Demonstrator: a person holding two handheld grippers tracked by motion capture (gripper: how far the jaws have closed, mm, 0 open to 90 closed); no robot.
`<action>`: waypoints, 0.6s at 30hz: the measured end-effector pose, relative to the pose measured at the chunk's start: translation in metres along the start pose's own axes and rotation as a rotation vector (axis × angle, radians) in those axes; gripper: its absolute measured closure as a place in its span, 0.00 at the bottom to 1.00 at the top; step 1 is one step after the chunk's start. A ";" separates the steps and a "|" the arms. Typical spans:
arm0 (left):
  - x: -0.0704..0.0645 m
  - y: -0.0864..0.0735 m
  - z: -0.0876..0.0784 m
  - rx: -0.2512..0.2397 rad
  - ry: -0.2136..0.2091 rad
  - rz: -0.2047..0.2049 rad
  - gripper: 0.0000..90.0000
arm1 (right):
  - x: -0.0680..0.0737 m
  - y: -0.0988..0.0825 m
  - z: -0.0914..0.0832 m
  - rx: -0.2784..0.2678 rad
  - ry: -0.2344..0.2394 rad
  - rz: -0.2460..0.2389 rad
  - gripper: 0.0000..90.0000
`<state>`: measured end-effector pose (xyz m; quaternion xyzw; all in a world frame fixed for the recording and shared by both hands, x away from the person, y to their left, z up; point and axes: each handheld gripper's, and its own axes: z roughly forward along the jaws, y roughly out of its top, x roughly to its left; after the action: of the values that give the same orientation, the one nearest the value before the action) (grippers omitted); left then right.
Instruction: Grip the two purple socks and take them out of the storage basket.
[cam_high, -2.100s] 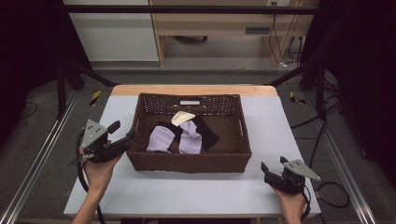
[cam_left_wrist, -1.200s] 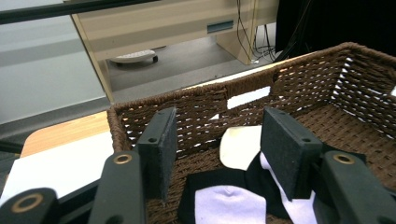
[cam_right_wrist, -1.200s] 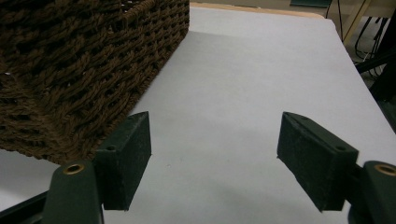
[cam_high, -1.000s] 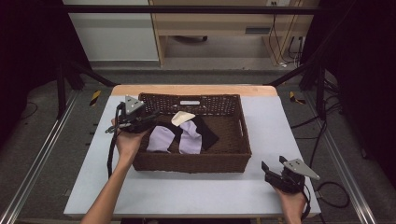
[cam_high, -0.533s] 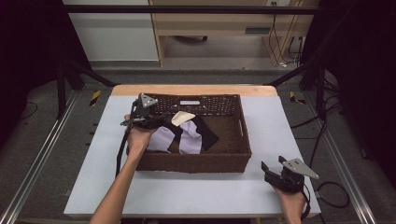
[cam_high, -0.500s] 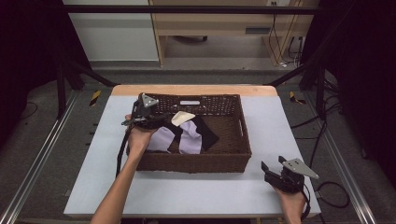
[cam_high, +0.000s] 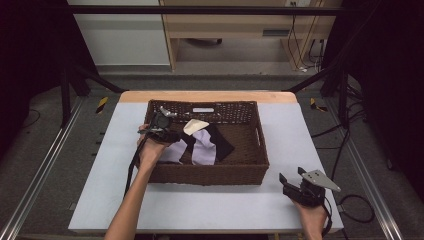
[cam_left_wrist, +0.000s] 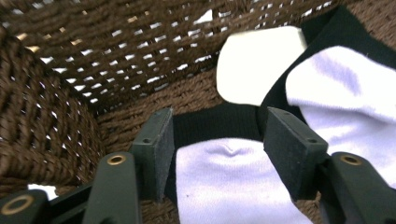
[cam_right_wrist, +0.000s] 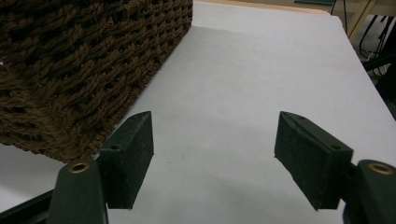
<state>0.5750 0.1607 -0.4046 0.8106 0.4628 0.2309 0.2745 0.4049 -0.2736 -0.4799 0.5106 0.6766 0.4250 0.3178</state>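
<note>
A person's left gripper (cam_high: 172, 134) reaches into the left end of a brown woven basket (cam_high: 250, 170) on a white table (cam_high: 210, 205), its jaws spread wide over a pale lilac sock (cam_left_wrist: 233, 186) that lies on the basket floor. In the left gripper view the sock sits between the two black pads, but neither pad presses on it and nothing is gripped. A second lilac sock (cam_left_wrist: 345, 93) lies just to its right, a cream one (cam_left_wrist: 254, 65) rests behind against the far wall, and a black one (cam_left_wrist: 215, 123) runs underneath them. The right gripper (cam_high: 295, 187) rests near the table's front right corner, well apart from the socks and just beside the basket's corner; its jaws have just been closing a little, yet they stand open with only bare tabletop between them.
</note>
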 end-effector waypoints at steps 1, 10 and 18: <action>0.000 0.000 0.002 0.014 0.007 0.000 0.46 | 0.000 0.000 0.000 -0.001 0.000 0.001 0.32; 0.003 -0.001 0.011 0.112 -0.019 -0.040 0.44 | -0.001 -0.001 0.000 0.001 -0.001 -0.001 0.32; 0.003 -0.003 0.016 0.154 -0.011 -0.035 0.40 | -0.002 -0.002 -0.001 0.000 0.000 -0.001 0.31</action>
<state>0.5852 0.1610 -0.4183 0.8223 0.4920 0.1852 0.2179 0.4040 -0.2759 -0.4812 0.5103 0.6767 0.4250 0.3179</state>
